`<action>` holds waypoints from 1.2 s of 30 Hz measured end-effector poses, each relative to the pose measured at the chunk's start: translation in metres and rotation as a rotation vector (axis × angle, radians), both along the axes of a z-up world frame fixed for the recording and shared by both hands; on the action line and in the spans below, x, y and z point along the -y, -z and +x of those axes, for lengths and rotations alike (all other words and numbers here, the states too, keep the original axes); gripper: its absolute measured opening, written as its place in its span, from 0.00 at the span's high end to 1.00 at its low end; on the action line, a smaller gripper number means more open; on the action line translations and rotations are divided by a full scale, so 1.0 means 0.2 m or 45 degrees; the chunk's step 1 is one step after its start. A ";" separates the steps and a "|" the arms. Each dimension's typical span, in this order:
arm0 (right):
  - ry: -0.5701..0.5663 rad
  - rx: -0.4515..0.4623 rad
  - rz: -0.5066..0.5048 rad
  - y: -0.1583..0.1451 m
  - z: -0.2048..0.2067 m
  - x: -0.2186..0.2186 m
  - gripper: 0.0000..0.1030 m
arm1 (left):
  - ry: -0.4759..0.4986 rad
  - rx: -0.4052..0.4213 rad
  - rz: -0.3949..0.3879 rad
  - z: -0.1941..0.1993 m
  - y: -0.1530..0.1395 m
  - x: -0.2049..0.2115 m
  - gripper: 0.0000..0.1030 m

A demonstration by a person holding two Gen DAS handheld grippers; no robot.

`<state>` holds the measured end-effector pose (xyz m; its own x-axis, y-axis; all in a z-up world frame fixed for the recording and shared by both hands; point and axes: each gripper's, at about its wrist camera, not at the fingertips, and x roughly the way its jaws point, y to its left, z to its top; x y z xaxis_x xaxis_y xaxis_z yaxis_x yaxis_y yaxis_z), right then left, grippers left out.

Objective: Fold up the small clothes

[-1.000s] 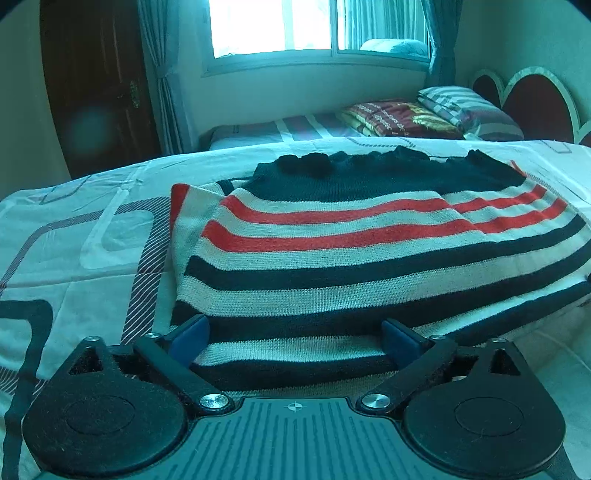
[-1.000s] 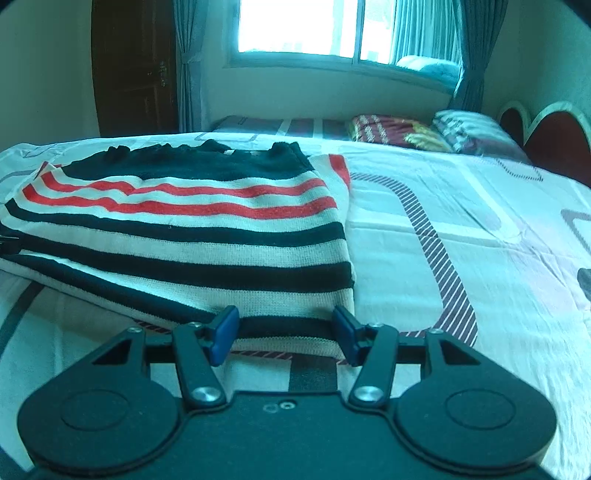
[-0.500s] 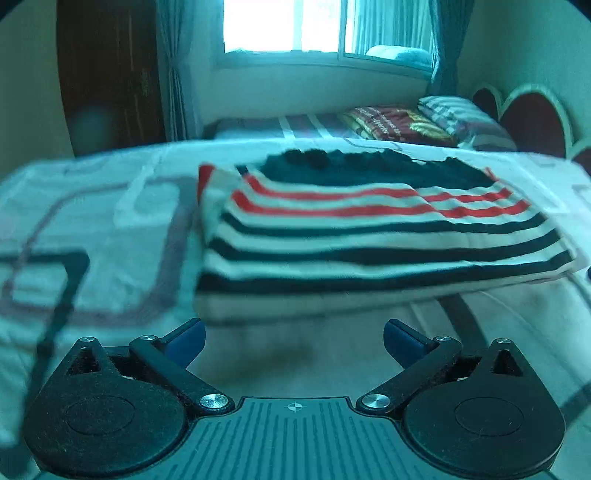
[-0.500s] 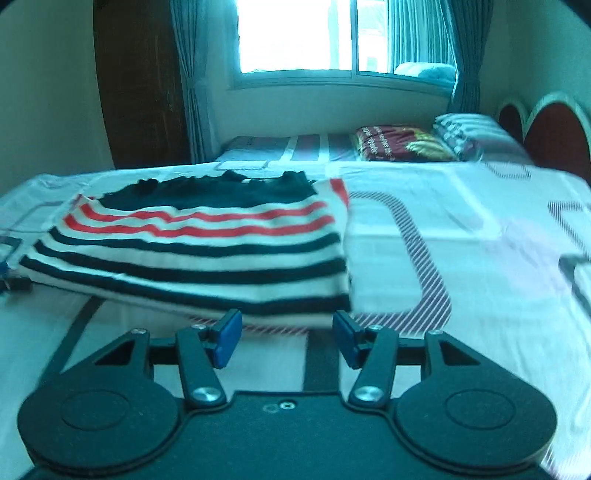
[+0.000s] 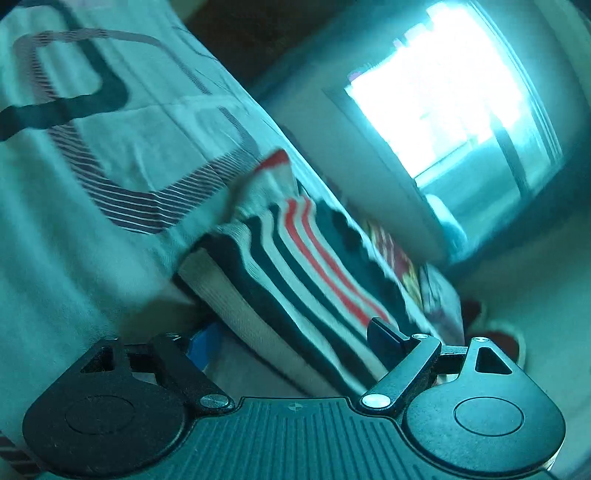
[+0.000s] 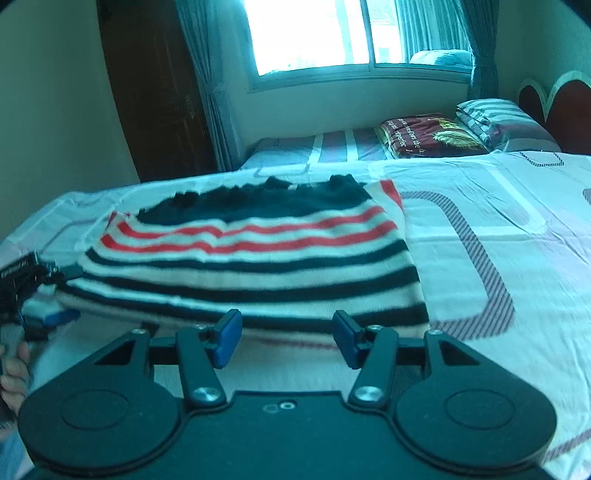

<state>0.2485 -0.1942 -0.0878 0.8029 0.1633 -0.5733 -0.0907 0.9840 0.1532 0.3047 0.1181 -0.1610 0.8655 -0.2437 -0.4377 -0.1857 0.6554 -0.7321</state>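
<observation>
Striped knit sweater lies folded on the bed. Your left gripper, rolled sideways, straddles its edge at 12 o'clock, jaws wide but closing, not yet pinching. Your right gripper hovers at the near hem, jaws half-open, closing, nothing between them.

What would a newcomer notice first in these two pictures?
The folded striped sweater, red, white and dark, lies on the patterned bedsheet in the middle of the right wrist view. Behind it, a bright window glows. The left gripper is closing around the sweater's near edge.
</observation>
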 end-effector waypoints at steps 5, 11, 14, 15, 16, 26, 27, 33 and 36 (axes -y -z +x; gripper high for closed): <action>-0.021 0.011 0.072 -0.01 0.14 -0.01 0.75 | -0.071 0.025 -0.014 0.09 0.01 0.01 0.17; -0.087 0.022 0.099 0.00 0.32 -0.09 0.80 | -0.110 0.068 -0.033 0.21 0.02 -0.01 0.17; -0.098 0.012 0.121 0.04 0.44 -0.13 0.82 | -0.163 0.071 -0.046 0.26 0.02 -0.03 0.20; -0.103 0.005 0.123 0.05 0.47 -0.15 0.84 | -0.195 0.073 -0.077 0.26 0.02 -0.04 0.20; -0.114 -0.001 0.120 0.06 0.50 -0.17 0.85 | -0.216 0.071 -0.099 0.27 0.02 -0.05 0.20; -0.199 -0.021 0.077 0.12 0.67 -0.32 0.88 | -0.180 -0.040 -0.017 0.36 0.05 -0.13 0.68; -0.200 -0.028 0.074 0.13 0.67 -0.32 0.88 | -0.175 -0.039 -0.024 0.37 0.04 -0.13 0.73; -0.216 -0.073 0.051 0.19 0.71 -0.32 0.89 | -0.168 0.002 -0.028 0.33 0.03 -0.14 0.74; -0.225 -0.069 0.019 0.21 0.72 -0.33 0.91 | -0.166 -0.003 -0.046 0.31 0.07 -0.16 0.74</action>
